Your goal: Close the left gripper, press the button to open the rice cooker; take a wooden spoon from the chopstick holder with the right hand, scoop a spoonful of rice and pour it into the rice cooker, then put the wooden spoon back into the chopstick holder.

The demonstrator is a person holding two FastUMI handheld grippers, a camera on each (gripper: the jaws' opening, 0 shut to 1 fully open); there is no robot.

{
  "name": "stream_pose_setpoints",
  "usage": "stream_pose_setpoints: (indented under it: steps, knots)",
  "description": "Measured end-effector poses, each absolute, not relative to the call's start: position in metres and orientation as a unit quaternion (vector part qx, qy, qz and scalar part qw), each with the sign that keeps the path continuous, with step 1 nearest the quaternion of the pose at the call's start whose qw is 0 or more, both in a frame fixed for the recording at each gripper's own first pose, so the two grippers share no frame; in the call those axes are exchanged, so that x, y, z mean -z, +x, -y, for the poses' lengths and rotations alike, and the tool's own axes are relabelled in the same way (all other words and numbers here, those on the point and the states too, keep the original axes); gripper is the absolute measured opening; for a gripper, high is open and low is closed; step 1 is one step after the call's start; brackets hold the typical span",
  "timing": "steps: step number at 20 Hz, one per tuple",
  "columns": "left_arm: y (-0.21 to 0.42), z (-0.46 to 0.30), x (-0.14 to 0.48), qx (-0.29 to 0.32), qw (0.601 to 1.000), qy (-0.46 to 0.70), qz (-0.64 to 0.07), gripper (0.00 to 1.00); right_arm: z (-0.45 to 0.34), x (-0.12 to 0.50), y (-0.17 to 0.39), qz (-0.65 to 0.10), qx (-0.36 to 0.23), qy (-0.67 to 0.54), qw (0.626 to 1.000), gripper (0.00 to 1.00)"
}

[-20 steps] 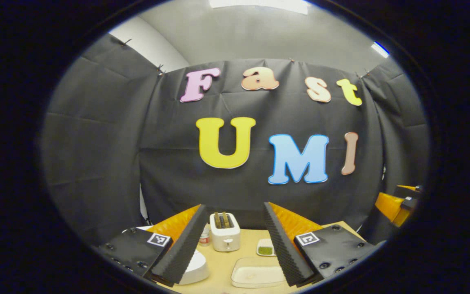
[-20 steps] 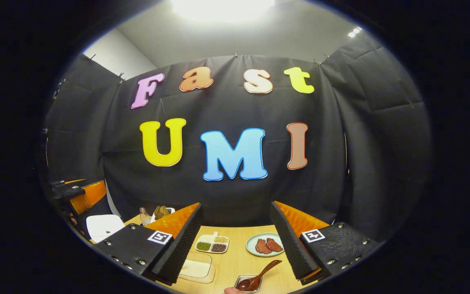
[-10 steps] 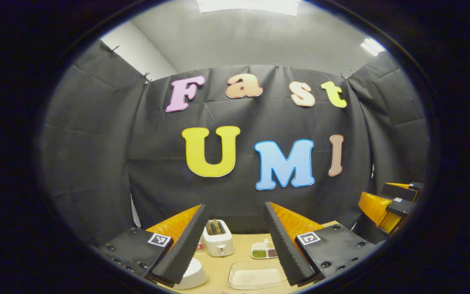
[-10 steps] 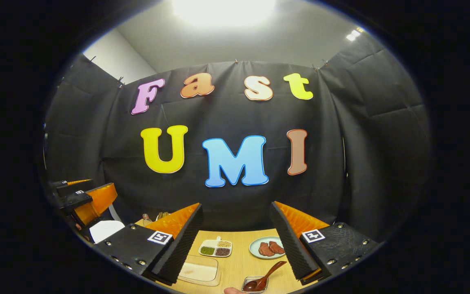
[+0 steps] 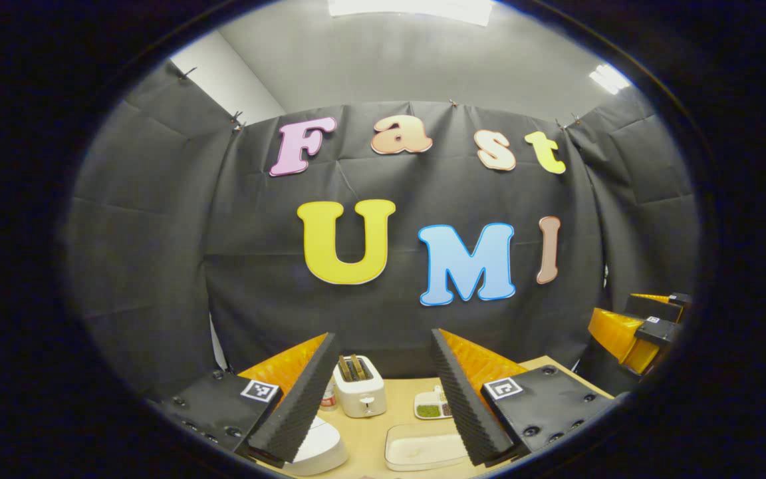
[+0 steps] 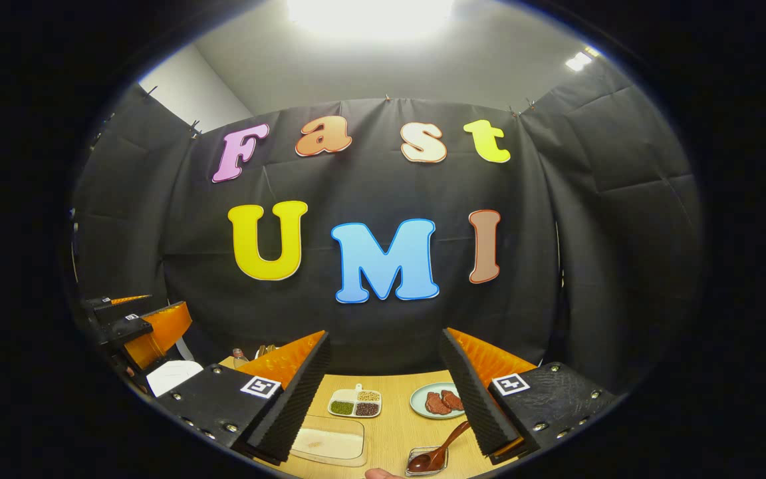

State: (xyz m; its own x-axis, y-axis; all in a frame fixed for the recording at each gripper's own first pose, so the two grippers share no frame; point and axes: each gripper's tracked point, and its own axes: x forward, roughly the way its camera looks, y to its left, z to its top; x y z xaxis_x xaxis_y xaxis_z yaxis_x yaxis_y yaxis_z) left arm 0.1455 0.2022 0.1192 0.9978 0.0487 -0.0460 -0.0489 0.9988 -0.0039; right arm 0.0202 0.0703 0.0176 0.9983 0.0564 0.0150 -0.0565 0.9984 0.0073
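With both grippers held released above the worktop [image 6: 389,432], a toaster [image 5: 360,394] is seen ahead of the left gripper [image 5: 383,392], while the spoon [image 6: 441,449] lies just below the right gripper [image 6: 386,392].

The light wooden desk [image 6: 393,432] carries a white toaster [image 5: 360,387], a white rice cooker [image 5: 320,449], a clear tray [image 6: 330,441], a divided grain dish [image 6: 355,403], a plate of meat [image 6: 437,401] and a wooden spoon [image 6: 441,449] in its holder.

Dark wooden spoon [image 6: 441,450] rests tilted in the small holder [image 6: 427,462]; white rice cooker [image 5: 316,447] closed.
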Motion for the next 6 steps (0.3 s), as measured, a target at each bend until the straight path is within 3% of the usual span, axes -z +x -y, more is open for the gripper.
stream_pose_setpoints:
  steps: [6]
  knots:
    - [0.1442,-0.2022,-0.1178,-0.036,0.999,-0.003,-0.023,0.99,-0.0748,-0.0236,0.0221,0.013,-0.044,0.008,0.999,1.00]
